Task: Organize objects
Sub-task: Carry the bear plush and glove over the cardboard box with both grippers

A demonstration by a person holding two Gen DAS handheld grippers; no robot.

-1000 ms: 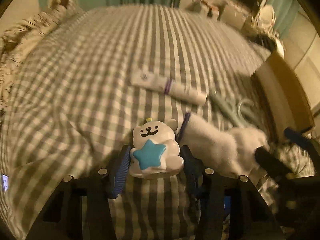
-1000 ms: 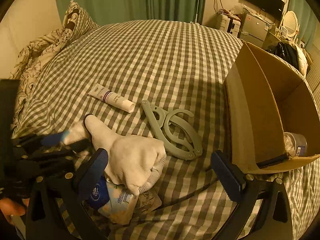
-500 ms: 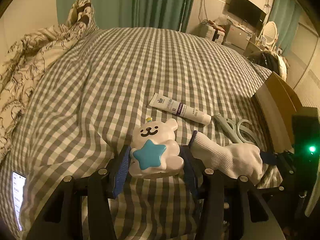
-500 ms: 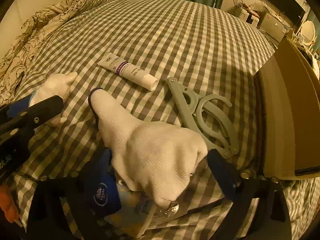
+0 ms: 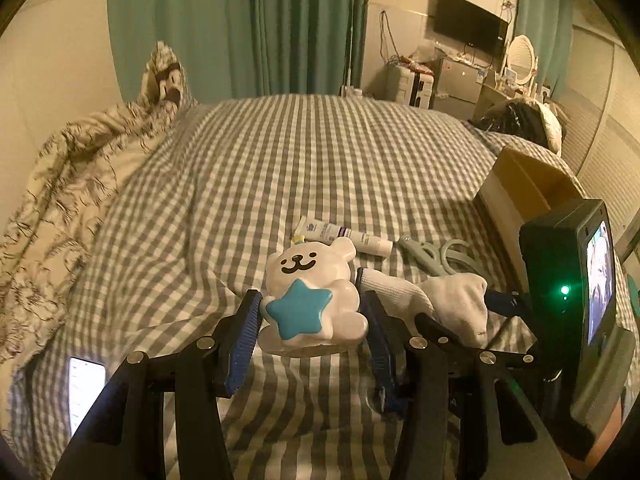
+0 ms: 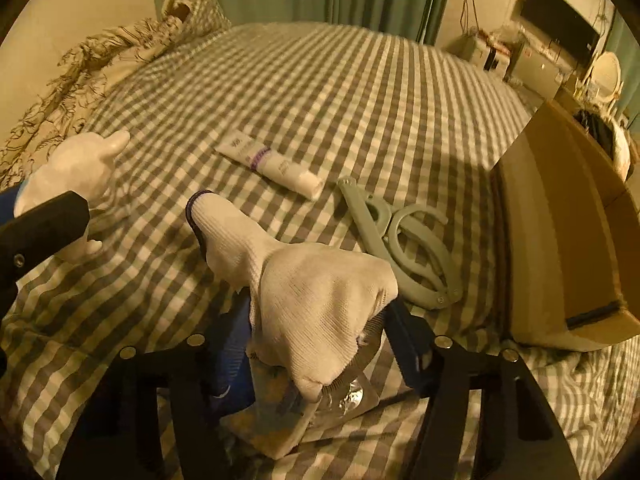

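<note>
1. The left tongs (image 5: 312, 316) squeeze a white bear (image 5: 314, 300) with a blue star and hold it above the bed (image 5: 320, 152).
2. The right tongs (image 6: 320, 336) are closing around a white sock (image 6: 316, 300). The sock is between the blue pads, but I cannot tell if they press it yet.
3. Under the sock lies a shiny packet (image 6: 316, 412).
4. A tube (image 6: 272, 166) and a grey hanger (image 6: 400, 244) lie on the bed past the sock.
5. A box (image 6: 560, 240) sits on the right.
</note>
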